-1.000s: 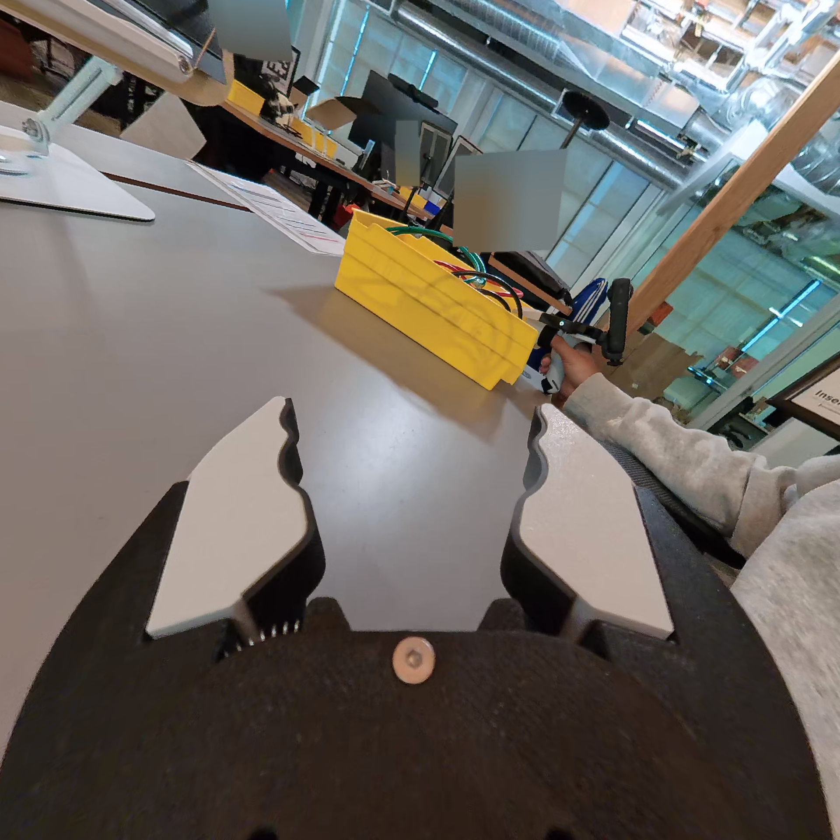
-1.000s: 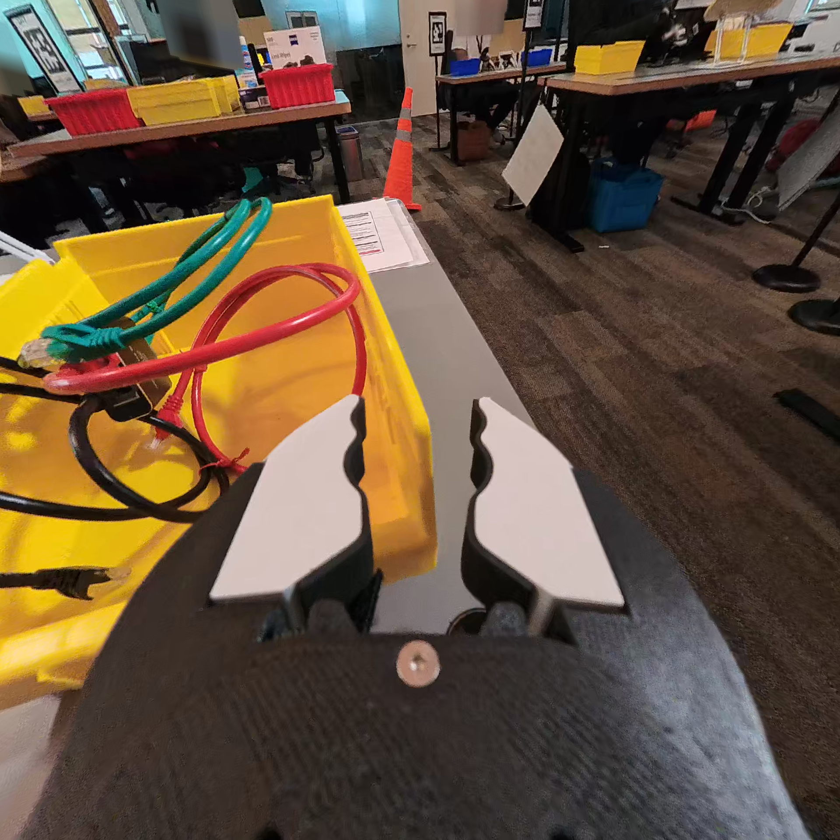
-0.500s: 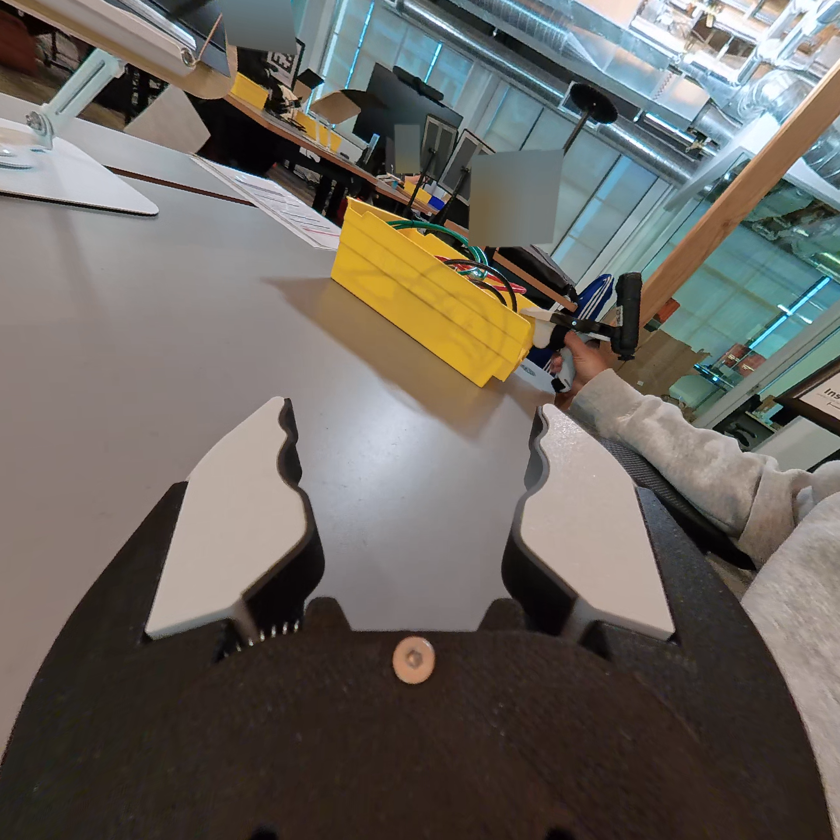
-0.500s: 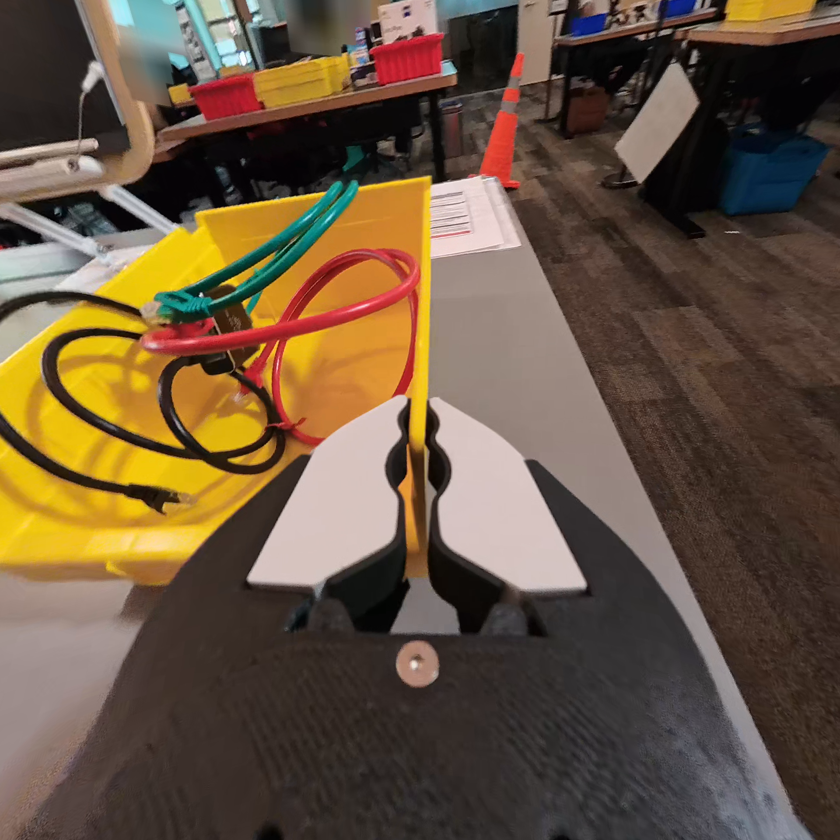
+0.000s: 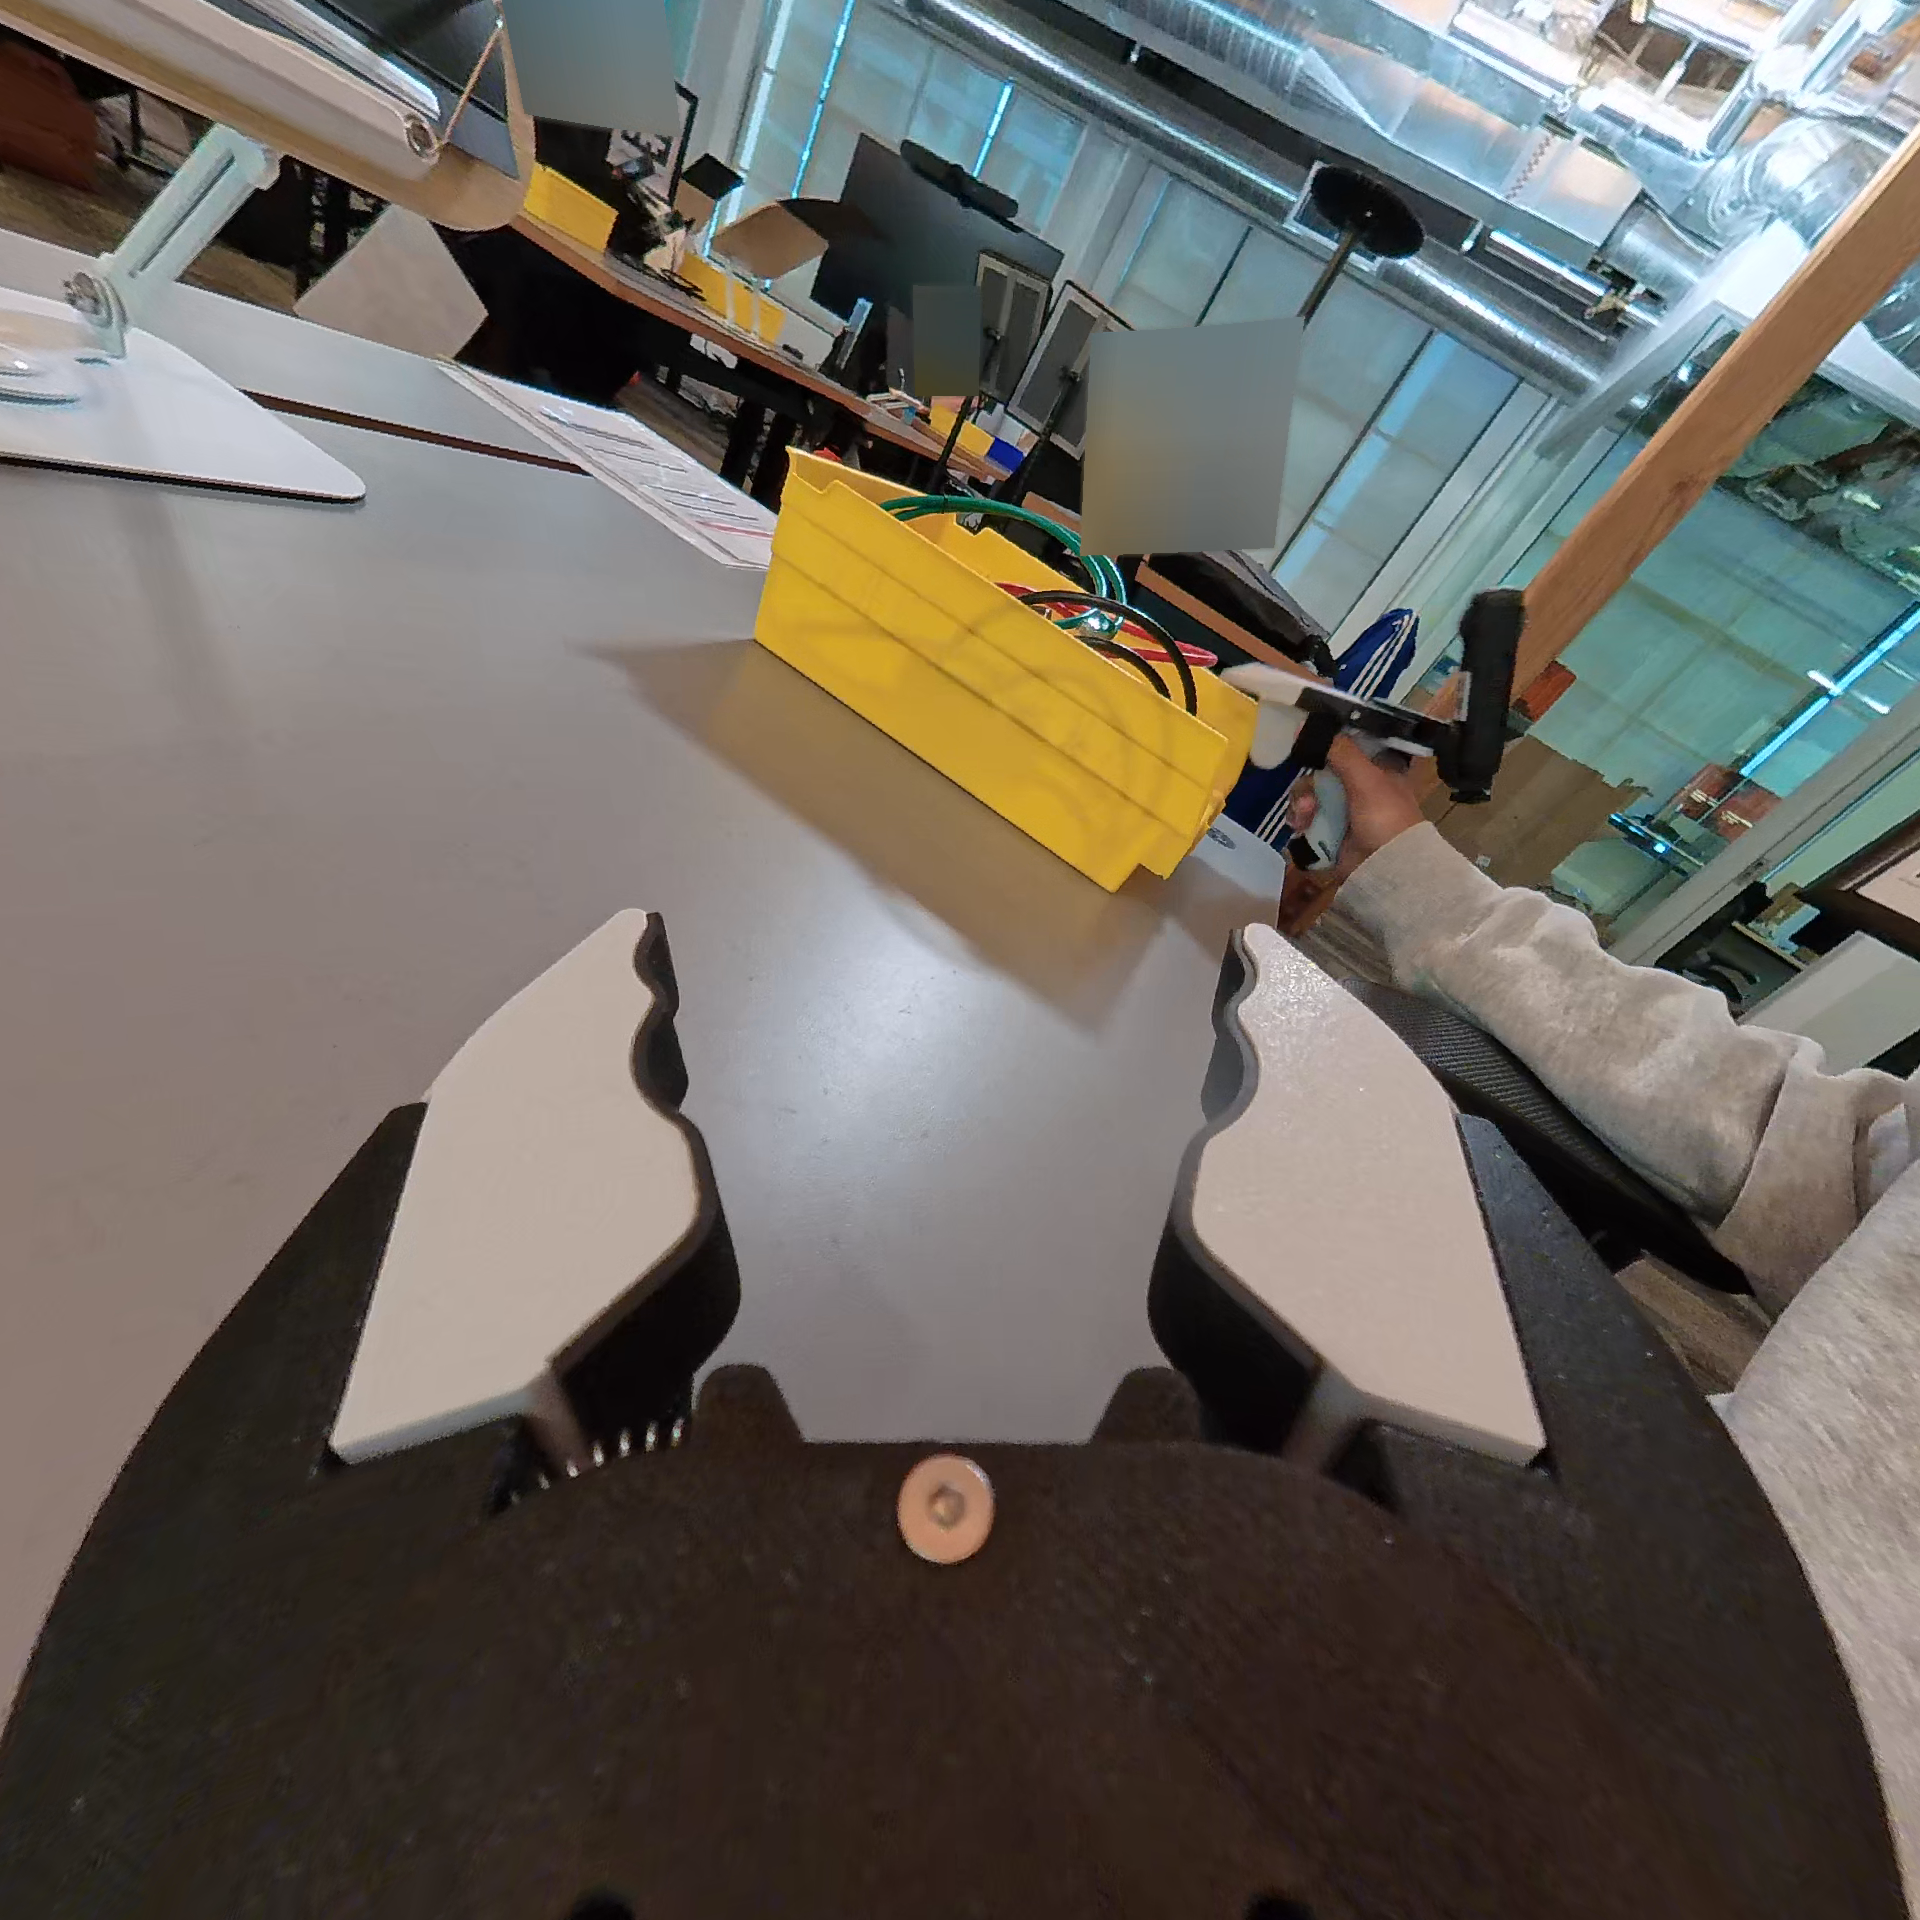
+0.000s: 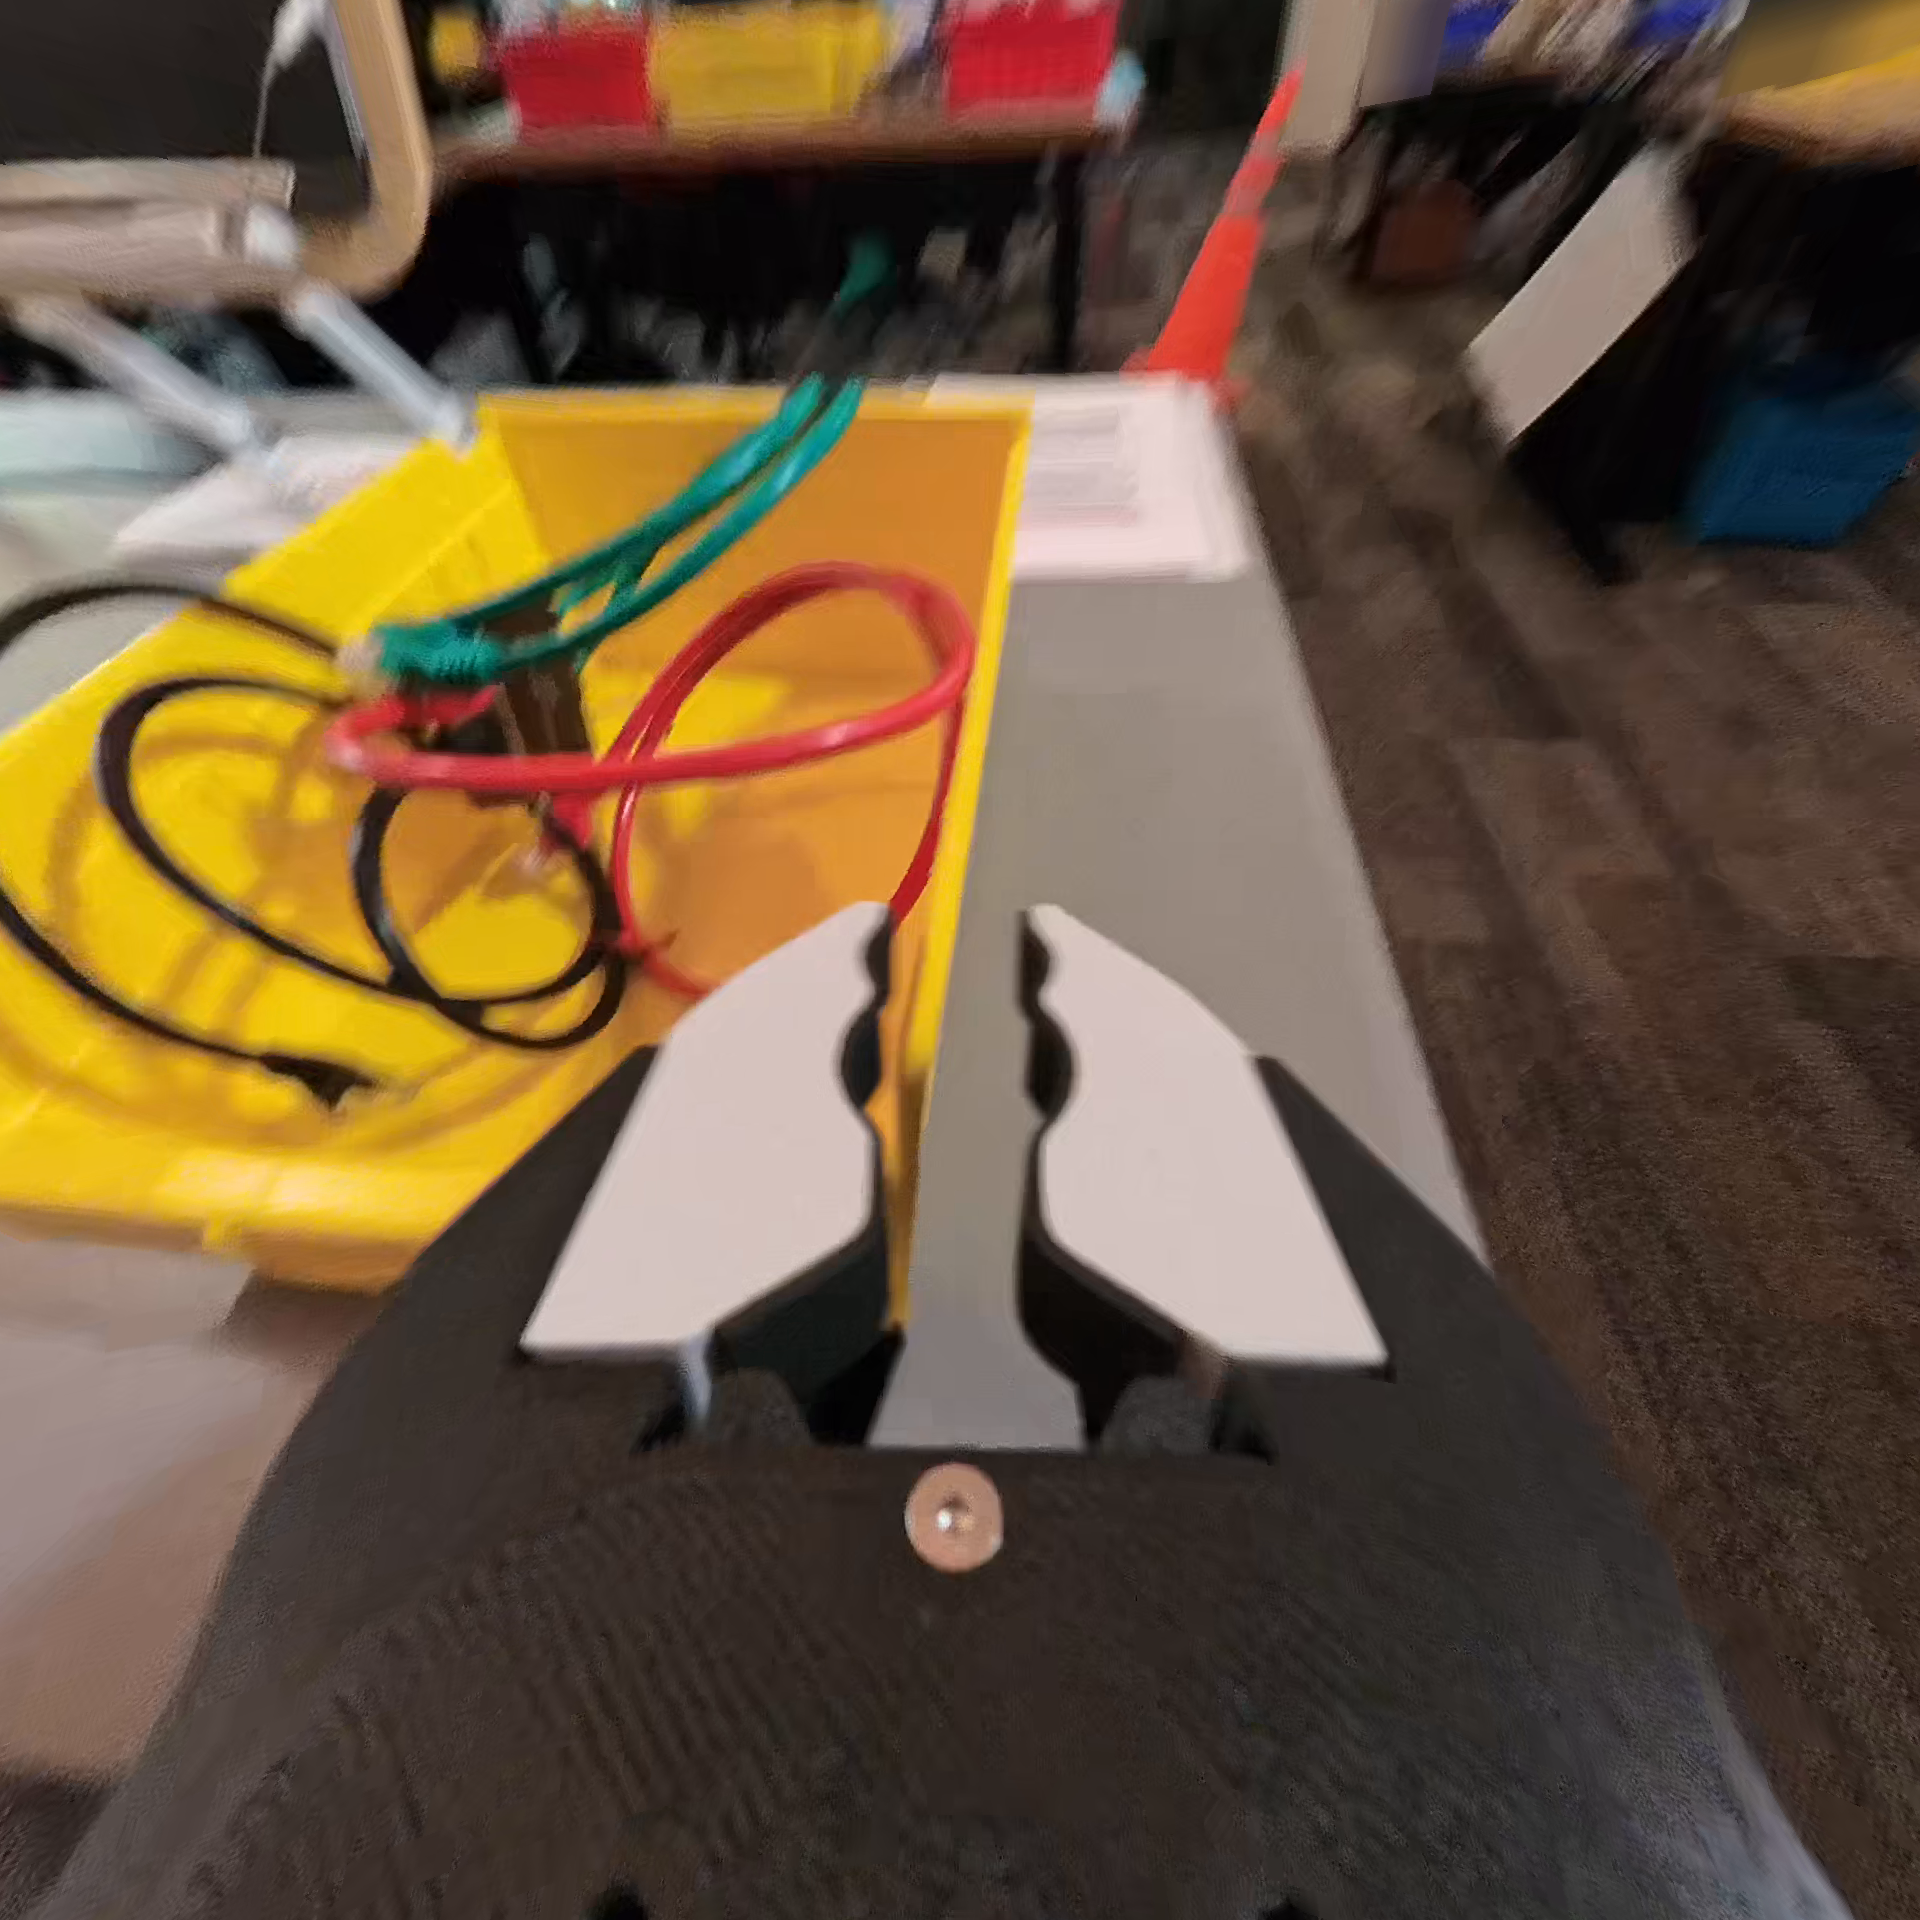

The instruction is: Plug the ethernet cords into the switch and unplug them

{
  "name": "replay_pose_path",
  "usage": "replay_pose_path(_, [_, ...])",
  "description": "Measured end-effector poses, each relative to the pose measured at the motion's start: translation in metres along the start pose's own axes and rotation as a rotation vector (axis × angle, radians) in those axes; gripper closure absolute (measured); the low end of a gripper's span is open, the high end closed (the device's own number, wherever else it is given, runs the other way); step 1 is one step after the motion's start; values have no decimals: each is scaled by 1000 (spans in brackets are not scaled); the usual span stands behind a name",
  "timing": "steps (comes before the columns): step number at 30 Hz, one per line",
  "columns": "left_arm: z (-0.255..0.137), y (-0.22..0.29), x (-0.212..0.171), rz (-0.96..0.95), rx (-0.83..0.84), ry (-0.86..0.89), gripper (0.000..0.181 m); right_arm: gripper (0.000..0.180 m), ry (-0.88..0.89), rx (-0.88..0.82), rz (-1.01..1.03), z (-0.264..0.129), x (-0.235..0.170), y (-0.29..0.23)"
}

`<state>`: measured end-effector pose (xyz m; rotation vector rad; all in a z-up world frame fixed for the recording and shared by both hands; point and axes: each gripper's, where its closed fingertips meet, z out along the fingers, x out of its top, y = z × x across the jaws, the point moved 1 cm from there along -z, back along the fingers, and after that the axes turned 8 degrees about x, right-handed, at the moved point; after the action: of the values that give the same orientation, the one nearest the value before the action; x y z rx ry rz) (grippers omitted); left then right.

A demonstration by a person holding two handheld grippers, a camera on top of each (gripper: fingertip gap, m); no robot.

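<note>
Only the right wrist view shows the black cord (image 6: pixel 260 935) coiled inside the yellow bin (image 6: pixel 727 488).

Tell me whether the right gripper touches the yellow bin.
Cannot tell. The blurred right wrist view shows the open right gripper straddling a wall of the yellow bin, close along one finger; neither gap nor contact shows.

Dark carpet floor (image 6: pixel 1621 935), orange cone (image 6: pixel 1226 281), tall windows (image 5: pixel 1382 416), wooden post (image 5: pixel 1704 405).

An open-plan workshop: long worktables (image 5: pixel 665 301) with yellow parts bins (image 6: pixel 764 57), exposed ceiling ducts (image 5: pixel 1247 62), an orange cone (image 6: pixel 1226 260)
</note>
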<state>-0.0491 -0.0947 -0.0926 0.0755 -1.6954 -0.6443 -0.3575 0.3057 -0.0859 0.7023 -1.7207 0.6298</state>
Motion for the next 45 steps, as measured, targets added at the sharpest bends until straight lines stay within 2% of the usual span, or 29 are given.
replay_pose_path(1, [0, 0, 0, 0, 0, -1, 82, 134, 88, -61, -20, -6, 14, 7])
replay_pose_path(2, [0, 0, 0, 0, -1, -1, 82, 121, 161, -109, -35, -13, 26, 12])
replay_pose_path(4, [0, 0, 0, 0, 0, -1, 82, 106, 264, -145, -47, -26, 42, 15])
replay_pose_path(7, [0, 0, 0, -4, -1, -3, 83, 92, 285, -154, -21, -30, 45, 15])
replay_pose_path(13, [0, -1, 0, -2, 2, 0, 83, 61, 183, -116, -12, -2, 30, 3])
replay_pose_path(17, [0, 0, 0, 0, 1, 0, 83, 55, 109, -129, -58, 12, 21, 1])
replay_pose_path(21, [-1, -1, 1, -5, 1, 11, 86, 83, 134, -139, -78, 14, 16, 5])
replay_pose_path(26, [-1, -1, 1, -7, 1, 11, 87, 108, 195, -74, 2, 9, 20, 5])
replay_pose_path(28, [-1, -1, 1, -4, 2, 12, 88, 128, 224, -62, 3, 2, 27, 4])
replay_pose_path(30, [-1, -1, 1, -4, 1, 12, 88, 160, 245, -52, 8, -4, 31, 1])
replay_pose_path(32, [-1, -1, 2, -7, 2, 16, 88, 180, 266, -51, 11, -7, 32, 0])
replay_pose_path(37, [-2, -2, 2, -14, 5, 19, 88, 180, 284, -131, -97, -11, 35, 3])
replay_pose_path(42, [-1, -1, 2, -15, -5, 16, 88, 180, 203, -217, -75, -9, 32, 10])
replay_pose_path(45, [-2, -1, 2, -19, -7, 18, 88, 180, 153, -248, -129, -9, 34, 8])
